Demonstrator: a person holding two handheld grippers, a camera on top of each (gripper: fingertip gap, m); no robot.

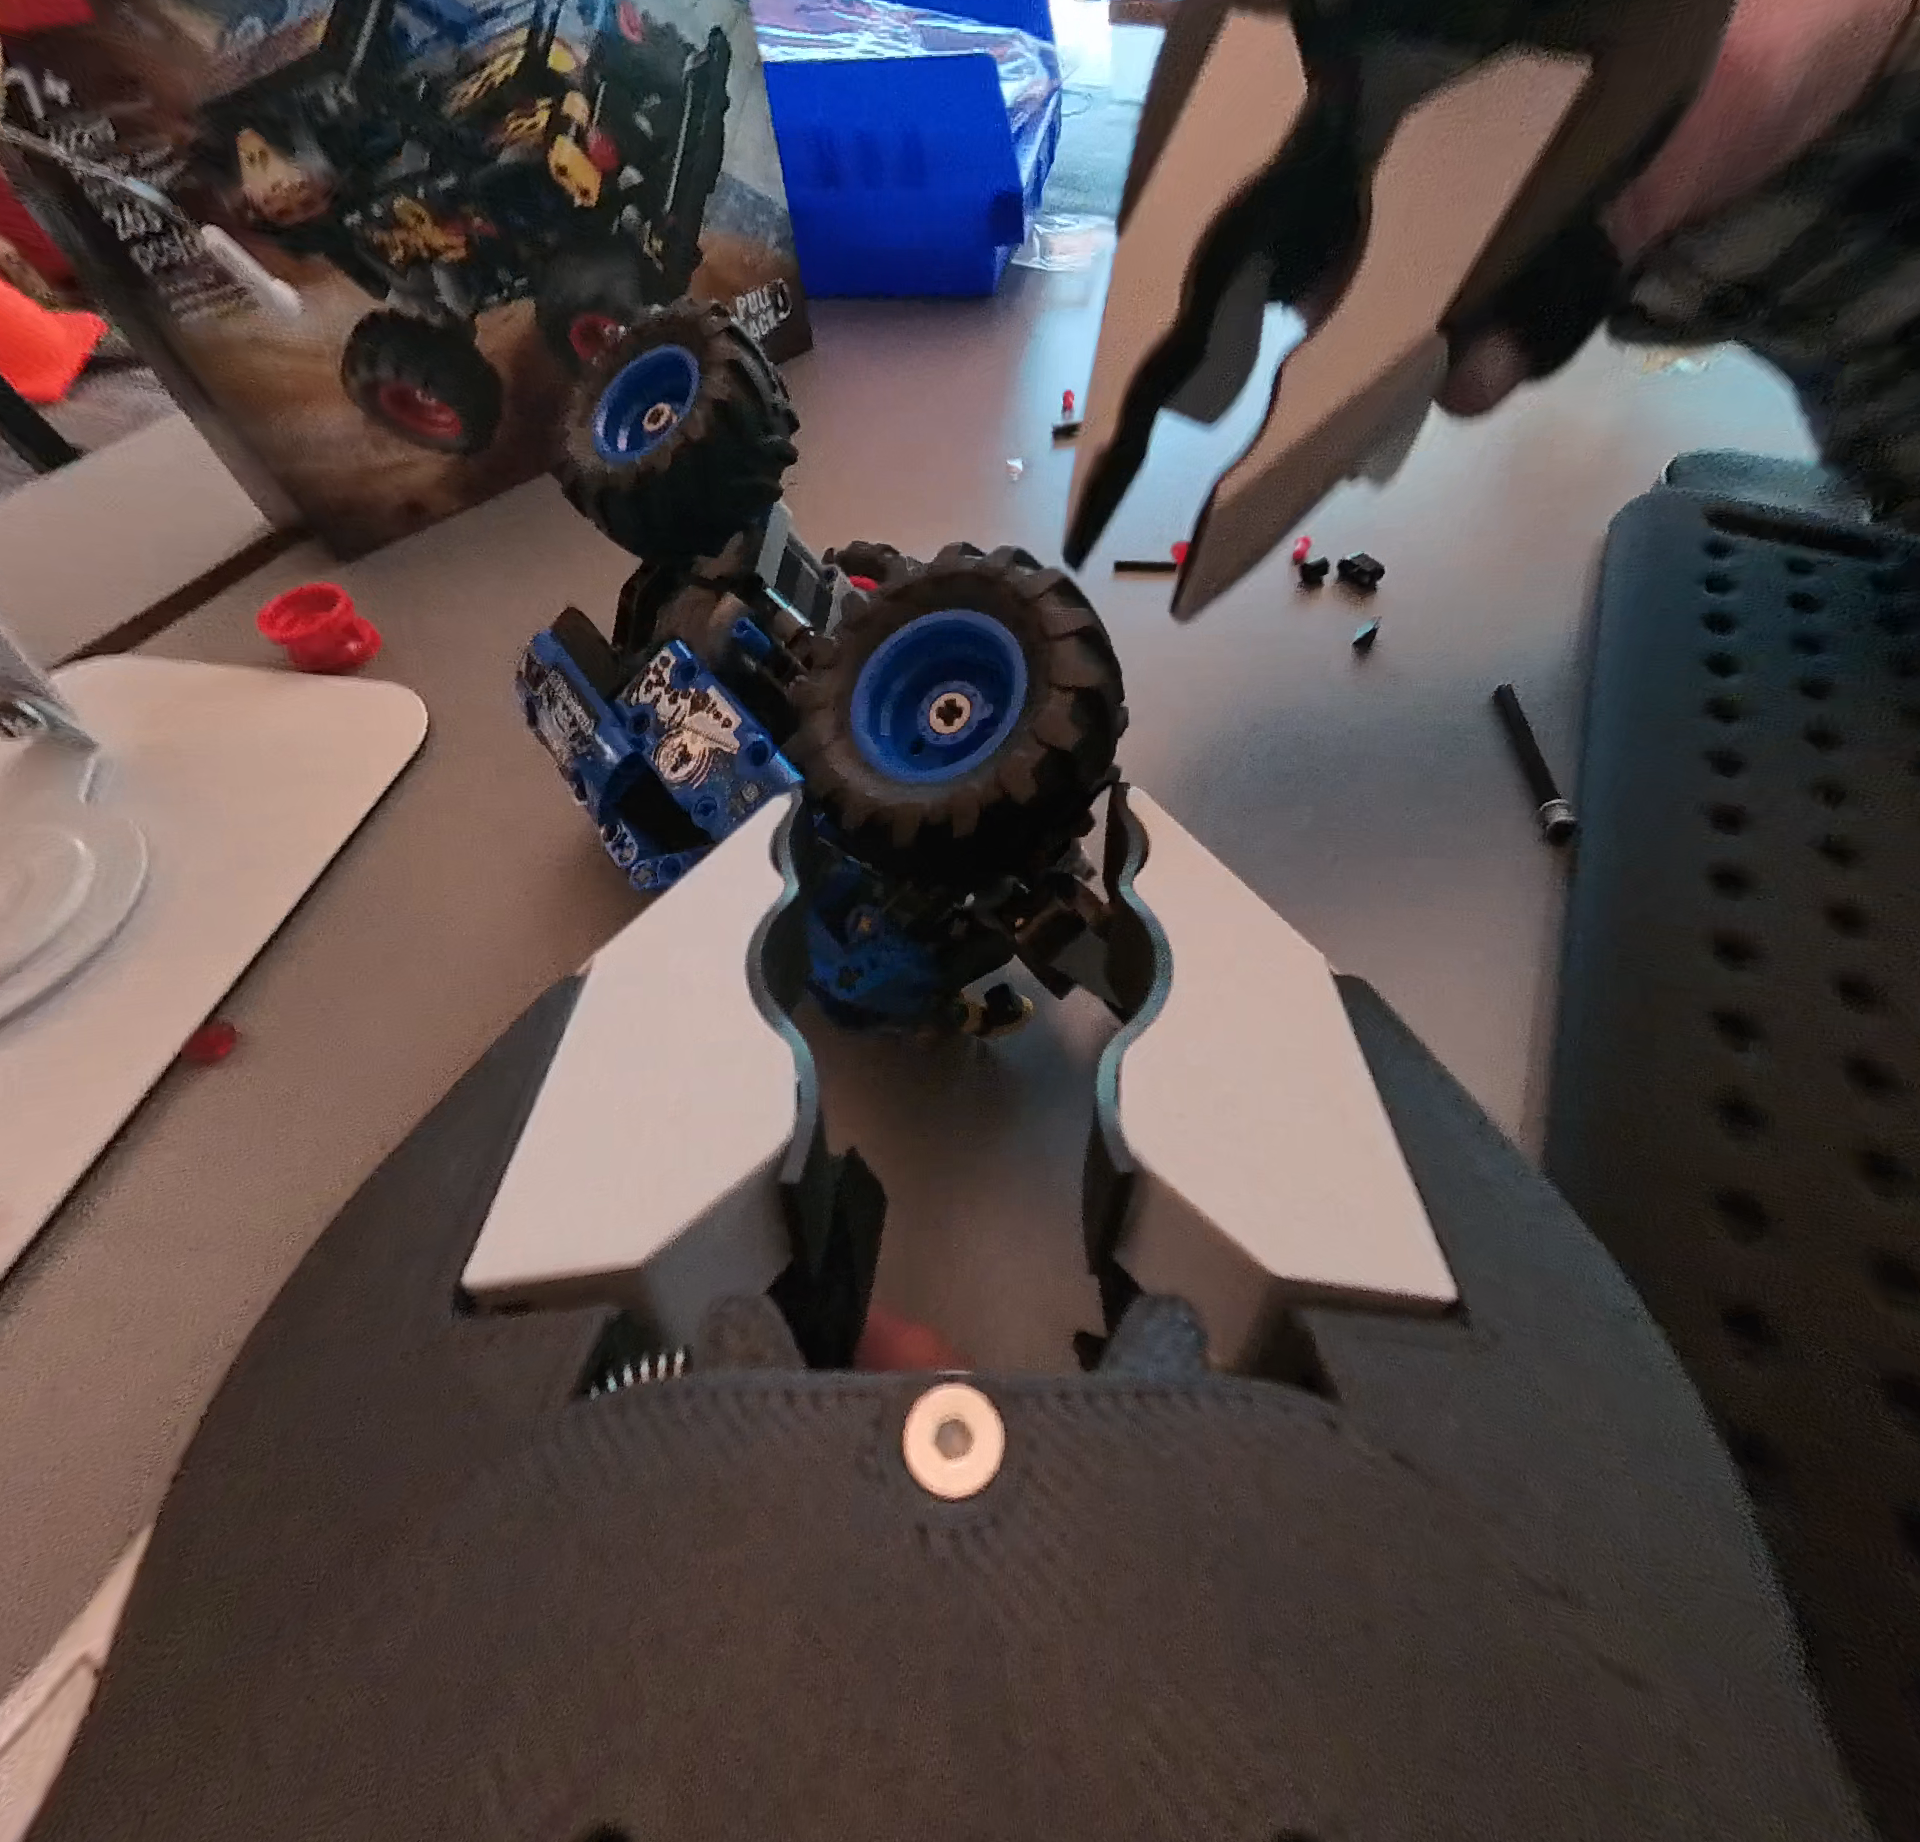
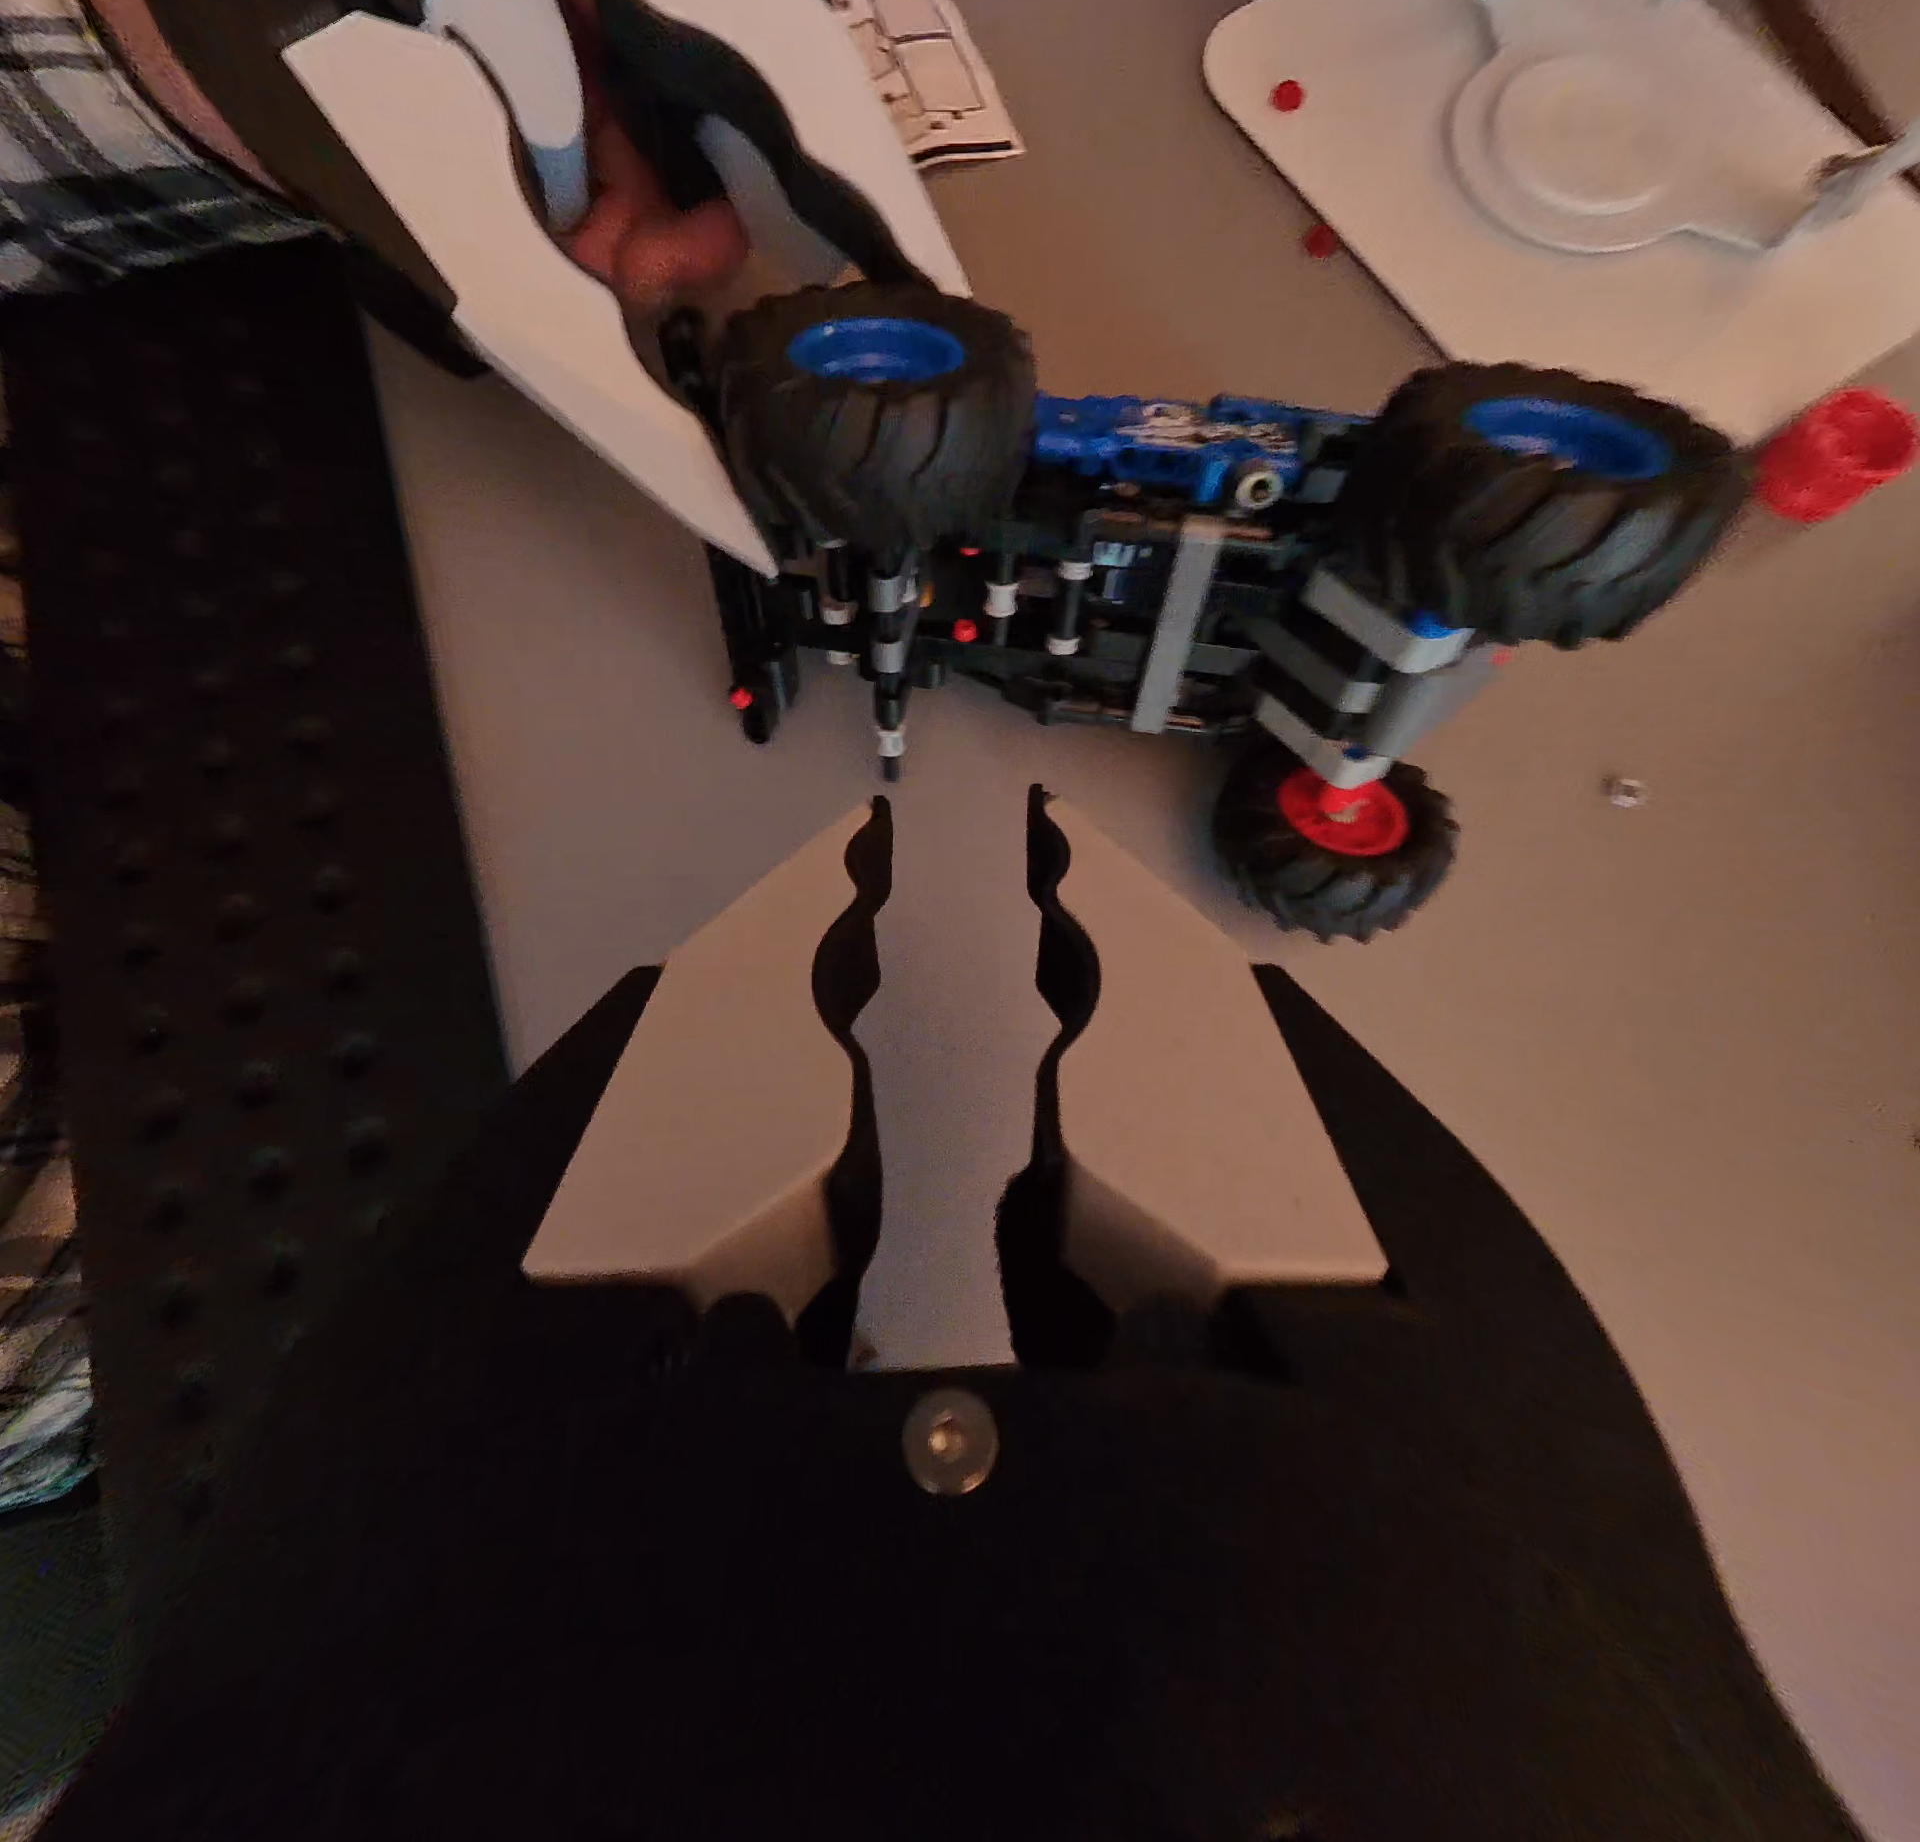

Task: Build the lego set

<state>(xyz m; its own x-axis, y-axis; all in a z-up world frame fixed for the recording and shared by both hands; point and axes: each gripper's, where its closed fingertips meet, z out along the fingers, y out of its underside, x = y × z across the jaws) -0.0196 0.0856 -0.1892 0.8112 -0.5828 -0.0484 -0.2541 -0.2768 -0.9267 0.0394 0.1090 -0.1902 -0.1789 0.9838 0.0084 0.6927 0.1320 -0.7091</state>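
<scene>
The left gripper [image 1: 951, 821] clamps one end of the lego truck [image 2: 1132, 566], which lies on its side on the grey table [image 2: 1455, 1065]; the right gripper [image 2: 956, 805] hovers just short of a bare axle [image 2: 891, 691], jaws parted and holding nothing; a red-hubbed wheel [image 2: 1335, 847] lies beside the chassis.
</scene>
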